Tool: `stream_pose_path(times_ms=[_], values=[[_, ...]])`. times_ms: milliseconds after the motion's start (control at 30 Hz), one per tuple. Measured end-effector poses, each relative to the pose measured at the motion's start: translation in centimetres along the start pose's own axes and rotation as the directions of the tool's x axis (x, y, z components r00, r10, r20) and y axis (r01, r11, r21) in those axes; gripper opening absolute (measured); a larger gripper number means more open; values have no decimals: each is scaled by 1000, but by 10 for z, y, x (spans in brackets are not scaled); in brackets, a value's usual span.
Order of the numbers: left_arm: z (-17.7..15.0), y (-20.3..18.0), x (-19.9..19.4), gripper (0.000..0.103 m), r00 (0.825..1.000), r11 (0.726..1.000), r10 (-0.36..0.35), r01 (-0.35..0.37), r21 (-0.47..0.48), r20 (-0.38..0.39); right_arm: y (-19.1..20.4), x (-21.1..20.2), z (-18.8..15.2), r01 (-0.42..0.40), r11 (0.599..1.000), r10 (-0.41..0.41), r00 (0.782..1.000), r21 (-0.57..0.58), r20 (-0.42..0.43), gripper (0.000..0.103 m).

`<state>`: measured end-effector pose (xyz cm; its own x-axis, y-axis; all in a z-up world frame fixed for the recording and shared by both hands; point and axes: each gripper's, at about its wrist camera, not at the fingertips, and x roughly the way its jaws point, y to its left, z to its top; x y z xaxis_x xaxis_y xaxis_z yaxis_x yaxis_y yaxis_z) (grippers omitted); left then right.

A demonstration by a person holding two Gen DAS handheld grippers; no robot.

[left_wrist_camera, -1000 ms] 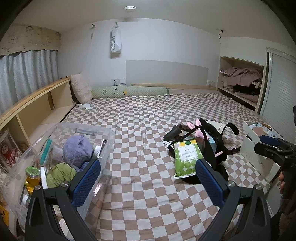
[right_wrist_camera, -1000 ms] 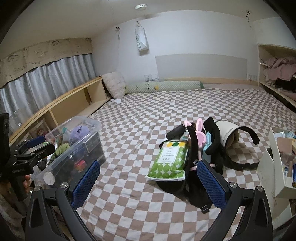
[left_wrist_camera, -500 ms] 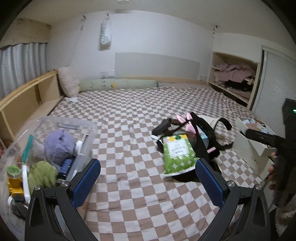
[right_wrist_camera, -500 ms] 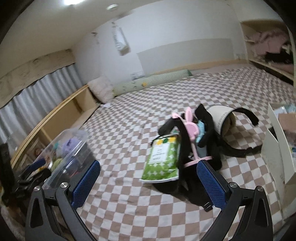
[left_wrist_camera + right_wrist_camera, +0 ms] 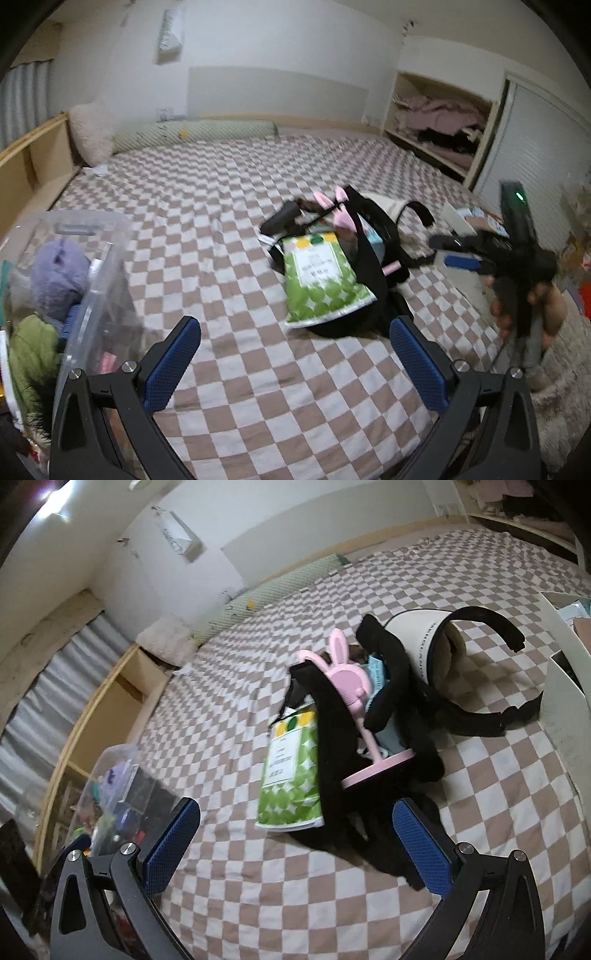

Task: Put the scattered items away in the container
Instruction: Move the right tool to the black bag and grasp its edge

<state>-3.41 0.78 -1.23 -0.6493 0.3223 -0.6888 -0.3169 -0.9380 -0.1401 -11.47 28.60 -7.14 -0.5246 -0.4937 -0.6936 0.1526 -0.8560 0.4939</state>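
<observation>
Left wrist: bin (image 5: 110, 258) holds plush (image 5: 59, 277).

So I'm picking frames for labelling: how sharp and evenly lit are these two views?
Left wrist view: motion-smeared, the green packet and the right gripper soft; dim, even light. Right wrist view: tilted, smeared toward the edges, ceiling glare top left, though the pink bunny mirror reads clearly.

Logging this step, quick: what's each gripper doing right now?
Left gripper: open, holding nothing, above the checked bedspread.
Right gripper: open, holding nothing, facing the green packet.
</observation>
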Motion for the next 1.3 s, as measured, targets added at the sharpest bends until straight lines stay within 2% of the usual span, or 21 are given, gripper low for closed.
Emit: stream_pose_path(times_ms=[100,200,333,433,500,700,733,867,933,1033,1133,1233,1300], values=[[-3,-9,6,103,1000,999,-14,15,49,-26,-11,16,11,5,998,-4,1000,61,-15,102],[-7,-13,10,103,999,996,-17,21,91,-48,-26,36,18,33,991,-29,999,131,-38,79],[-8,-5,12,103,997,996,-41,46,80,-65,-40,61,22,138,980,-125,988,143,-93,64],[-7,4,13,103,996,997,-60,63,44,-70,-52,76,24,179,968,-160,980,176,-117,62],[-6,10,13,103,995,998,-64,66,24,-72,-59,86,26,203,958,-178,975,200,-135,55],[-4,23,17,103,995,998,-62,60,-28,-84,-72,104,31,276,935,-247,957,220,-151,54],[-4,24,17,103,995,998,-59,57,-31,-86,-75,109,29,282,934,-246,953,221,-177,49],[-5,26,16,103,995,999,-41,39,-26,-90,-84,123,17,247,927,-178,952,283,-248,48],[-5,28,15,103,995,999,-37,35,-28,-88,-84,121,17,208,930,-141,964,304,-227,41],[-7,28,12,103,996,999,-27,24,-29,-84,-86,109,19,154,926,-101,980,343,-169,36],[-8,27,9,103,997,999,-23,21,-28,-79,-87,94,18,36,914,9,994,405,-107,35],[-8,26,4,103,997,999,-25,23,-27,-67,-76,84,16,-61,910,107,990,410,-91,34],[-8,25,1,103,998,999,-26,24,-27,-57,-58,80,10,-123,915,176,979,385,-107,33]])
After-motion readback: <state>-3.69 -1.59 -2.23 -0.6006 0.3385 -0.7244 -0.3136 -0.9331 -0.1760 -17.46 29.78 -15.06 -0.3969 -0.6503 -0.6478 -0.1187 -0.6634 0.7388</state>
